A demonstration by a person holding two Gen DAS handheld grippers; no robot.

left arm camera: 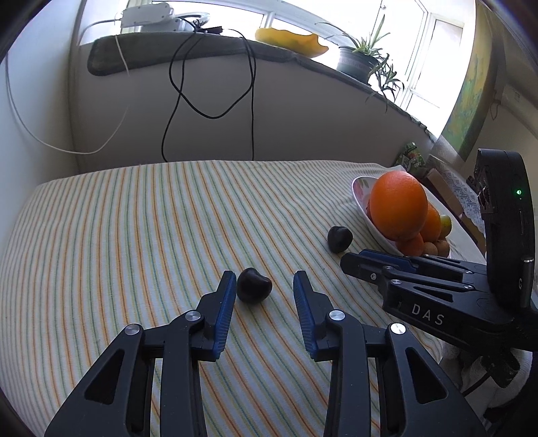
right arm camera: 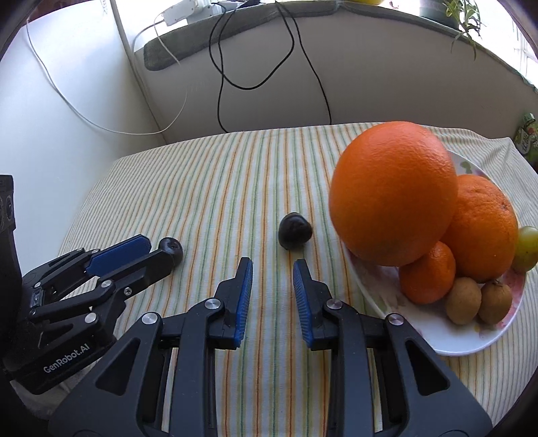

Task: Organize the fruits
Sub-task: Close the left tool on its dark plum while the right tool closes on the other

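Bright daylight from the blown-out window (left arm camera: 353,20); fisheye-bent edges, sharp focus.

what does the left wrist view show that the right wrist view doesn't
Only the left wrist view: a yellow object on the sill and the whole potted plant.
Only the right wrist view: two small brown fruits and a green fruit on the plate, seen clearly.
Both: two dark cherries, the big orange, the striped cloth, hanging cables.

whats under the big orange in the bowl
The big orange rests on a smaller orange and a mandarin in the bowl. Anything directly beneath is hidden.
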